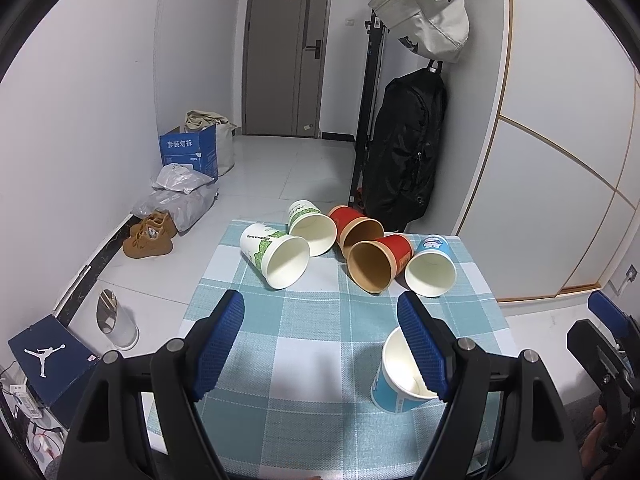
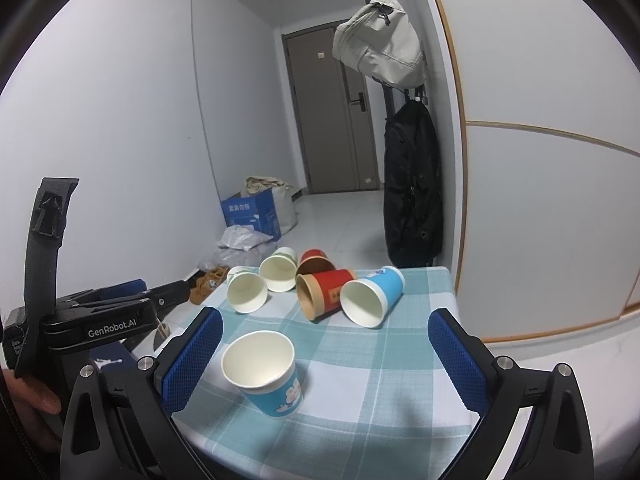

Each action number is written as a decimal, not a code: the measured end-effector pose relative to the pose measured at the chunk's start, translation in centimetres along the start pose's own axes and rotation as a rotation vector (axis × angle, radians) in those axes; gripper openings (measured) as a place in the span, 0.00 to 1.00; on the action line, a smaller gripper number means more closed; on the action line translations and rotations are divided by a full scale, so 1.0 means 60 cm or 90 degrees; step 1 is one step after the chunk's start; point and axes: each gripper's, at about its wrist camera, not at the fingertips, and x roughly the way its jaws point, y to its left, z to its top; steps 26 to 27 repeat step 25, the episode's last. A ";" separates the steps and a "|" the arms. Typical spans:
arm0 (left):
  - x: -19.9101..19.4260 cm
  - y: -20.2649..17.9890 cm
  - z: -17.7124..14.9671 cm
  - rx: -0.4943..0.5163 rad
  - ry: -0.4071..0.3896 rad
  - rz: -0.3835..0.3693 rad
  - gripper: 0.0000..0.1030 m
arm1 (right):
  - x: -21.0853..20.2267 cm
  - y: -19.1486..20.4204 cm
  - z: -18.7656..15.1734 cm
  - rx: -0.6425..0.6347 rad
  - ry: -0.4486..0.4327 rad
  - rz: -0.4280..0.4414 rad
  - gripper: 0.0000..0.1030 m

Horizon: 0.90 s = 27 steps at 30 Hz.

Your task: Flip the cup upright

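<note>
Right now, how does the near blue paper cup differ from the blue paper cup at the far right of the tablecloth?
The near blue paper cup stands upright, mouth up; the far blue paper cup lies on its side, mouth facing the cameras. The near one stands alone by the open right gripper; the far one lies beside a red paper cup in the row of tipped cups. Both are blue with white insides and a cartoon print.

Home entryway; grey entrance door (image 1: 288,52) with lock; backpacks (image 1: 406,148) hung on rack; brown shoes (image 1: 150,234) on tiled floor; checked tablecloth (image 1: 304,344); delivery box (image 1: 188,152).
</note>
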 end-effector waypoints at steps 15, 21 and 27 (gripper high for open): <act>-0.002 -0.003 -0.002 0.004 0.000 -0.005 0.73 | 0.002 -0.001 -0.001 0.001 0.001 -0.007 1.00; -0.004 -0.008 -0.004 0.011 -0.011 -0.002 0.73 | 0.001 0.000 0.000 0.001 0.003 -0.006 1.00; -0.003 -0.006 -0.003 0.006 -0.009 -0.009 0.73 | 0.001 -0.001 0.000 0.003 0.005 -0.005 1.00</act>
